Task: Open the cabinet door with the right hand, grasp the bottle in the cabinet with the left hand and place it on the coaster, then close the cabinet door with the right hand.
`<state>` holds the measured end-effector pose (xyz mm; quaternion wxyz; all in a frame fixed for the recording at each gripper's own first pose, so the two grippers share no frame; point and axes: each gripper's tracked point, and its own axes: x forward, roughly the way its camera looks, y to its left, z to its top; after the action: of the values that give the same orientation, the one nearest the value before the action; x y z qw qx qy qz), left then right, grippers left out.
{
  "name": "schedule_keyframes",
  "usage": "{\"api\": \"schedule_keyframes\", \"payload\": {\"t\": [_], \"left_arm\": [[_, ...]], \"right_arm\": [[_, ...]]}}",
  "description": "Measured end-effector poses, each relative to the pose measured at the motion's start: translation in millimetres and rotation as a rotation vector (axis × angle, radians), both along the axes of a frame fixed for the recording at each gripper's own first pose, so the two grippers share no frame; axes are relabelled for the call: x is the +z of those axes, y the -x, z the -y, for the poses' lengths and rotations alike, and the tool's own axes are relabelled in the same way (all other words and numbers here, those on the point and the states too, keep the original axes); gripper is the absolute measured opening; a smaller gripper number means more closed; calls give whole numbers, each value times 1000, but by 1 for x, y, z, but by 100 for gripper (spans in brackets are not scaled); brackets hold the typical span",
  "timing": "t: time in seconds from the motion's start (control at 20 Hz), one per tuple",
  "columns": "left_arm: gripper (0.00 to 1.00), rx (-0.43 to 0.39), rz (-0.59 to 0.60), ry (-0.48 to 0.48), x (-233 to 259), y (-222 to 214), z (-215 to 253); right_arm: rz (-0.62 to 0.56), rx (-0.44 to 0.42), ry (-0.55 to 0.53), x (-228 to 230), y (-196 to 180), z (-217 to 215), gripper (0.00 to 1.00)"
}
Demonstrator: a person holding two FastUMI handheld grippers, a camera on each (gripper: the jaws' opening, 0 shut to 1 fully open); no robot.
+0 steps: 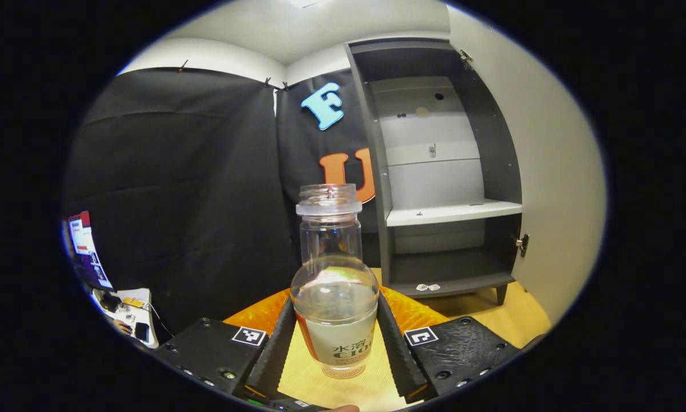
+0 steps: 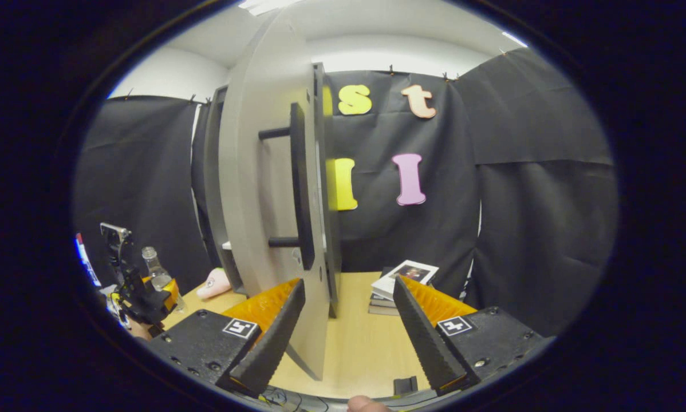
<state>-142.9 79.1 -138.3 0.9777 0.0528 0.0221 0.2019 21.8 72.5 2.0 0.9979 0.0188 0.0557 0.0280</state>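
Between the fingers of the left gripper [image 1: 336,343]: holding the clear, capless plastic bottle with a white label [image 1: 335,292], fingers flanking its lower body and seeming to press on both sides, bottle upright above the pale wooden tabletop [image 1: 320,389]. Beneath the bottle's base, glimpsing a small round disc, probably the coaster [image 1: 343,373], too little of it visible to be sure, nor to tell whether touching or hanging just above. Beyond, standing open and bare of the bottle: the dark grey cabinet with a white shelf [image 1: 452,212], pale cabinet door [image 1: 549,171] swung wide at its right.

From the right gripper view: right gripper [image 2: 349,332] spread wide, straddling the free edge of that door [image 2: 263,189] without gripping, black bar handle [image 2: 298,189] higher up on the door's face. Far left, seeing the other gripper [image 2: 140,297] with the bottle [image 2: 158,274] in its hold; a pink soft toy [image 2: 214,284] by the cabinet foot and a stack of books [image 2: 403,280] at the back, both well apart from the work.

Judging the step: setting the bottle down on the coaster. Next calling for lowering until seated, easing the left fingers apart, backing off without tipping it, then pushing the door shut with the right.
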Motion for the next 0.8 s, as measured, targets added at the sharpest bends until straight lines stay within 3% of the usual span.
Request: {"api": "schedule_keyframes", "payload": {"t": [0.05,0.15,0.2,0.25,0.35,0.5,0.55,0.75,0.8], "left_arm": [[73,11,13,-10,-8,-1,-4],[72,36,33,-25,-32,-8,-9],[73,50,27,-30,-49,-12,-14],[72,74,20,-40,-64,-13,-20],[73,82,38,-27,-89,-22,-31],[73,78,4,56,-130,-37,-36],[73,81,-3,62,-138,-42,-37],[73,97,-19,77,-164,-65,-47],[74,102,-27,100,-170,-71,-48]], "right_arm": [[-9,5,39,-6,5,-3,95],[-42,9,126,-23,6,-5,99],[-85,-1,162,-38,6,-4,96],[-131,-6,177,-53,9,-5,100],[-173,-19,170,-65,10,-6,96],[-252,-33,179,-83,4,-3,99],[-270,-37,192,-86,2,-3,96],[-315,-75,249,-94,-5,5,99],[-334,-92,245,-100,-7,7,95]]}}
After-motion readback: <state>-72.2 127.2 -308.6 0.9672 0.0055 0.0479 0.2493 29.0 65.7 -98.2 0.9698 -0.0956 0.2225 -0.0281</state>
